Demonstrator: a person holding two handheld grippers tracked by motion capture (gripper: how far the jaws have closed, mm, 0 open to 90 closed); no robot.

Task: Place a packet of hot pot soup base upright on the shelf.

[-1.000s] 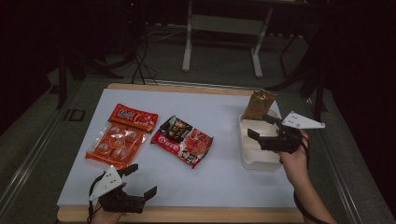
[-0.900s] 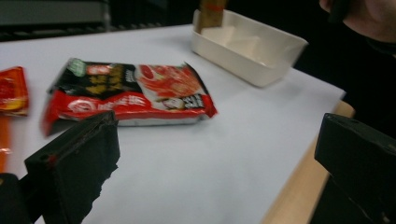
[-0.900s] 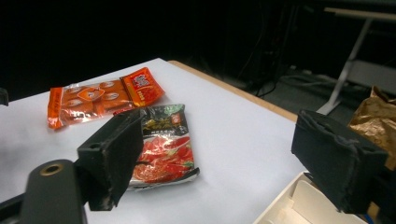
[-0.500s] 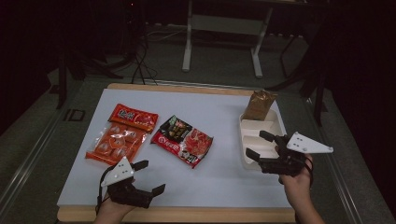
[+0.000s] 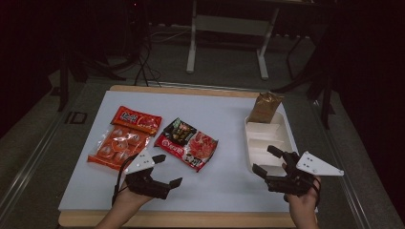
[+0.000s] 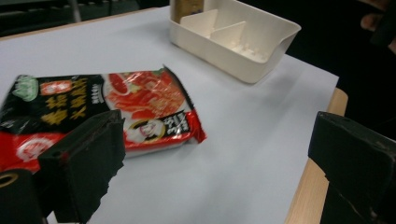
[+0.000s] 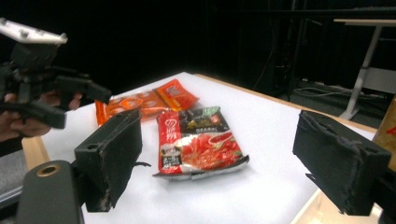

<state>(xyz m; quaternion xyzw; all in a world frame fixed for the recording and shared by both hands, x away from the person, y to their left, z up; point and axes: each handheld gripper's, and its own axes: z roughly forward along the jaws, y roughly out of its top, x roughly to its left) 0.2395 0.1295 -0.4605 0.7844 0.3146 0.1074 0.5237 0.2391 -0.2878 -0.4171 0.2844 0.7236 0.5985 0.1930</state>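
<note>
Red-and-black glossy noodle packet lies flat mid white tabletop. Left claw hovers just below the packet, near the tabletop's front edge, jaws released, empty. Right claw is right of the packet, jaws apart, empty, over the near end of the white divided plastic tray. 2 orange snack bags lie left of the packet.

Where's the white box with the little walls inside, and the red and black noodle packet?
white box (image 6: pixel 261 53), left gripper view, on its near outer wall.
red and black noodle packet (image 5: pixel 187 143), high view, on the packet's middle.
</note>
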